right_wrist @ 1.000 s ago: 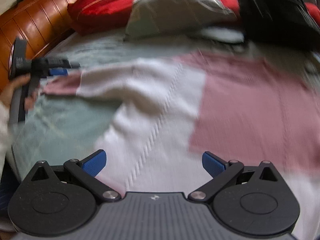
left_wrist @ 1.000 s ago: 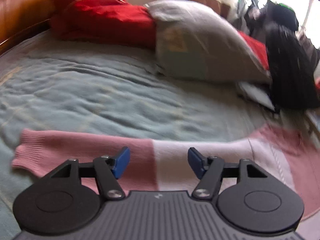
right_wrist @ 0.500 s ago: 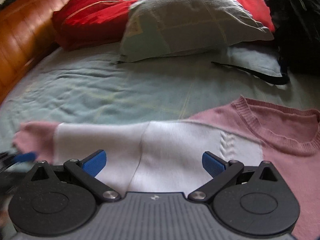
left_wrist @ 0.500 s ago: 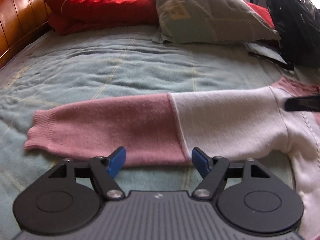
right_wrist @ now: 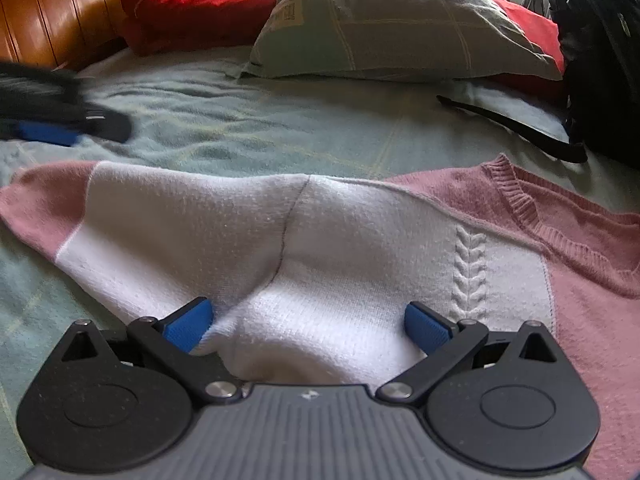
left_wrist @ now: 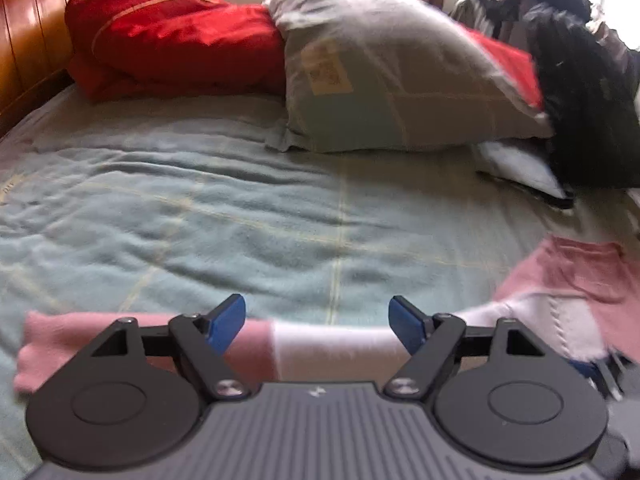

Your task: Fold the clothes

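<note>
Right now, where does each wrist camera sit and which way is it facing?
Left wrist: on the left gripper, low over the sweater's pink-cuffed sleeve, facing the headboard; open blue fingers show, with a blurred trace of the other gripper at lower right.
Right wrist: on the right gripper, over the sweater's white shoulder and underarm, facing the same way; open fingers show, left gripper blurred at left.
Shared: sweater, grey-green pillow, red pillows, black bag, blue-green blanket.
</note>
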Action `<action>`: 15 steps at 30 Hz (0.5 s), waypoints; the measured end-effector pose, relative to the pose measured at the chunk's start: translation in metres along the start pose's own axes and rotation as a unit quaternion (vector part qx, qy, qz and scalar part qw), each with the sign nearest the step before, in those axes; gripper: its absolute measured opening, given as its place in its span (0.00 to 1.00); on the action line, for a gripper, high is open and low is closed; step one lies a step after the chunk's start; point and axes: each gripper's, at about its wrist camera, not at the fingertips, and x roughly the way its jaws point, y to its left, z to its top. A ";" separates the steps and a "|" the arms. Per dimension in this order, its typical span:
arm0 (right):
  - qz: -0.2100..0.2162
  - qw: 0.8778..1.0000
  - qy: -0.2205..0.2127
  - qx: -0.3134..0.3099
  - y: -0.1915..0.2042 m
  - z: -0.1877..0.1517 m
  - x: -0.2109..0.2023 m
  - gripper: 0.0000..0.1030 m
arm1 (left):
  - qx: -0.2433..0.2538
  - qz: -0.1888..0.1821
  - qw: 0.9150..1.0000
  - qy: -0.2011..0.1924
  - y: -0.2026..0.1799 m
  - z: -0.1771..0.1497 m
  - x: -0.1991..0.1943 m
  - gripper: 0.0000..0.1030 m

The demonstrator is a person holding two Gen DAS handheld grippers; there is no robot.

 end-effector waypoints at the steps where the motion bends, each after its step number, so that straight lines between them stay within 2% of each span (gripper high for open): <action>1: 0.002 1.000 -0.008 0.000 0.000 -0.003 -0.001 1.00 | 0.006 0.013 1.000 0.009 -0.005 0.002 0.010 0.77; 5: 0.015 0.999 -0.042 0.001 -0.003 -0.013 -0.003 1.00 | 0.046 0.068 0.996 0.046 -0.019 -0.004 0.038 0.76; 9: 0.037 0.998 -0.048 0.004 -0.010 -0.014 -0.004 1.00 | 0.077 0.079 0.993 0.043 -0.024 -0.021 0.030 0.77; 12: 0.039 0.998 -0.049 0.002 -0.011 -0.014 -0.005 1.00 | 0.090 0.085 0.992 0.040 -0.027 -0.027 0.024 0.77; 15: 0.041 0.998 -0.049 0.004 -0.011 -0.014 -0.006 1.00 | 0.092 0.071 0.993 0.035 -0.031 -0.026 0.018 0.77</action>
